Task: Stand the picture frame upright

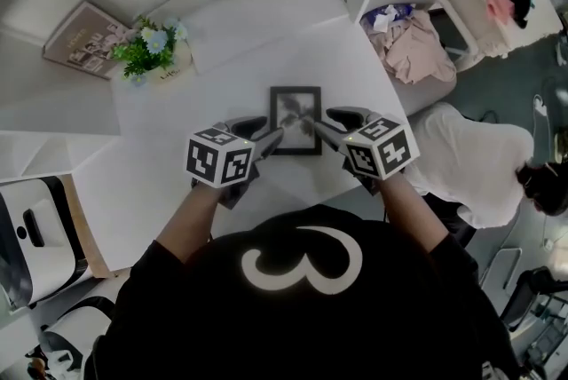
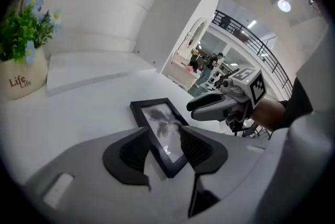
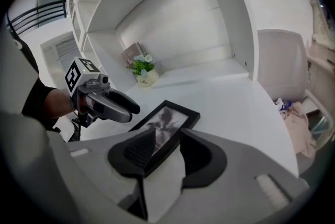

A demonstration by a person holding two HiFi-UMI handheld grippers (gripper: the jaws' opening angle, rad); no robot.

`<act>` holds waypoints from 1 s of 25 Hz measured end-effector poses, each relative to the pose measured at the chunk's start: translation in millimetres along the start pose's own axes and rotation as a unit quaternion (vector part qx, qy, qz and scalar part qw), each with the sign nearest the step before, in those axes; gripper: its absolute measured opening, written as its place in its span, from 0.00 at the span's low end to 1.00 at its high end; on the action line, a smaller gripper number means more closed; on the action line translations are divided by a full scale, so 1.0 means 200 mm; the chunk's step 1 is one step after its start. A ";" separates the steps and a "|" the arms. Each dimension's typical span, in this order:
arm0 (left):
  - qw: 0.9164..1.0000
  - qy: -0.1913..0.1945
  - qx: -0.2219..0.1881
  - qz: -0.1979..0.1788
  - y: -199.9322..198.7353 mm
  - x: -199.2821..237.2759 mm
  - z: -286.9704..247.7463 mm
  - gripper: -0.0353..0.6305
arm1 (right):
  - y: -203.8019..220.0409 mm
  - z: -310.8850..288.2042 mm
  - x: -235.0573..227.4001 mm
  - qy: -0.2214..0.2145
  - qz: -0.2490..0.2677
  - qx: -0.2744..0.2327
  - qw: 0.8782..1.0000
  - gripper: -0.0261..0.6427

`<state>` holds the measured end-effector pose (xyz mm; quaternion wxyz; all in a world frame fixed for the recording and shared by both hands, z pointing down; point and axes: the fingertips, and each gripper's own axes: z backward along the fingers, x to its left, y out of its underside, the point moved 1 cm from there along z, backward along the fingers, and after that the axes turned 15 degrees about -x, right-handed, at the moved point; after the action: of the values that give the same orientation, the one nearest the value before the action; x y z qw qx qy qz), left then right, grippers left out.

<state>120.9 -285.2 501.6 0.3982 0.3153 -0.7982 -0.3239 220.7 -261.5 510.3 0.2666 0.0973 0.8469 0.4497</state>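
Both grippers sit low over the near edge of the white surface [image 1: 169,156]. The left gripper [image 1: 272,132] and right gripper [image 1: 326,121] both have their jaws released, spread apart and gripping nothing. The picture frame [image 1: 295,121] lies flat right between them, one near corner lining up in each gripper's gap, pads not pressing on it. Further back there's a little flower pot [image 1: 156,50], with a photo booklet [image 1: 82,36] just beside it.

Head view looks steeply down; 2 gripper views closely face the picture frame [image 1: 295,121].
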 end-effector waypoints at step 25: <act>0.998 -0.056 0.033 -0.018 0.10 0.13 -0.12 0.26 | 0.08 -0.13 -0.07 -0.016 0.032 0.041 0.999 0.27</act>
<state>124.5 -298.7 540.3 0.3361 0.3237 -0.8240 -0.3214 217.2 -275.5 540.1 0.2616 0.1425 0.8567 0.4212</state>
